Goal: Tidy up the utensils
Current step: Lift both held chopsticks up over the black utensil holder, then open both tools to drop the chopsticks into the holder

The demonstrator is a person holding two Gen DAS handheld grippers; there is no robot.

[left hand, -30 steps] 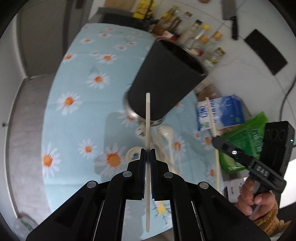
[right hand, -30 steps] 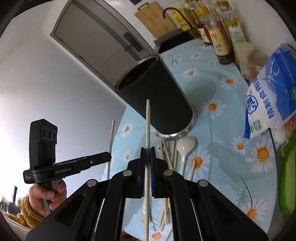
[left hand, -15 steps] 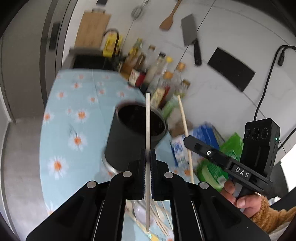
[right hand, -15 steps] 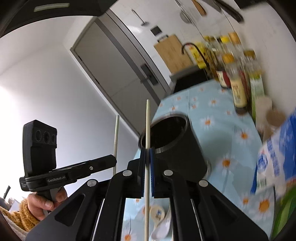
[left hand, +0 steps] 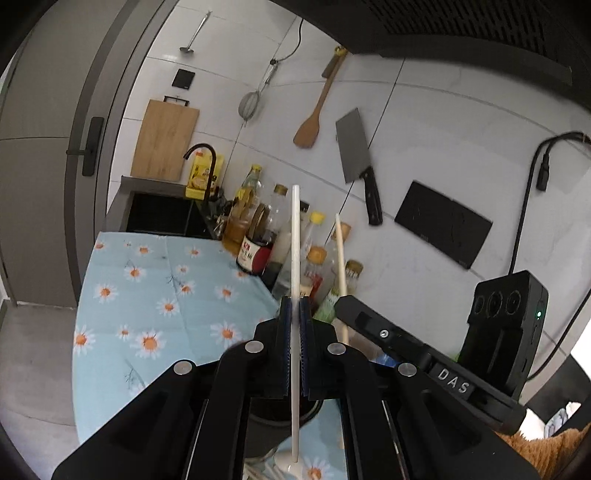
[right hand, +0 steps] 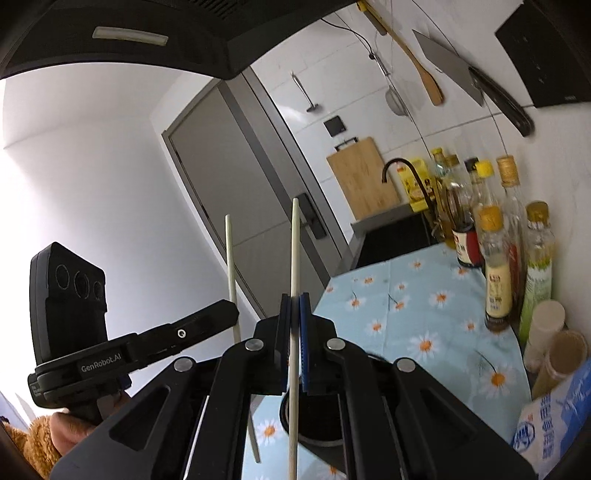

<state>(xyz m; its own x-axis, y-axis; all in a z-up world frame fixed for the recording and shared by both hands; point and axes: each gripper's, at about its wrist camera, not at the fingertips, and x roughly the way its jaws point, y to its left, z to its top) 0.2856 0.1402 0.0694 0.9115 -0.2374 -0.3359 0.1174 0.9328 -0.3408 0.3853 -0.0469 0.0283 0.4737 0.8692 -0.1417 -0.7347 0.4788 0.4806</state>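
Raised and tipped up since a second ago, both grippers, with the black holder [left hand: 284, 417] now low behind the fingers instead of filling the view. Left gripper [left hand: 294, 350] clamped tight on one pale chopstick [left hand: 295, 258], held upright, its lower end hanging just over the holder's dark rim. Right gripper [right hand: 294, 347] pinched shut on a second chopstick [right hand: 294, 258], likewise upright, its lower end running down across the holder's [right hand: 314, 435] open mouth. Two chopsticks in the air, then, one per gripper, side by side and apart. Inside of the holder dark; contents impossible to tell. Standing on the daisy-print tablecloth [left hand: 155, 295], that holder, with more pale utensils [left hand: 280, 467] lying at its foot, too hidden to count. Row of sauce and oil bottles [right hand: 498, 266] along the wall, too crowded for a sure count. One wooden spatula [left hand: 314, 114], one cleaver [left hand: 356, 155], one strainer [left hand: 251, 105], one ladle [left hand: 194, 33] hanging above.
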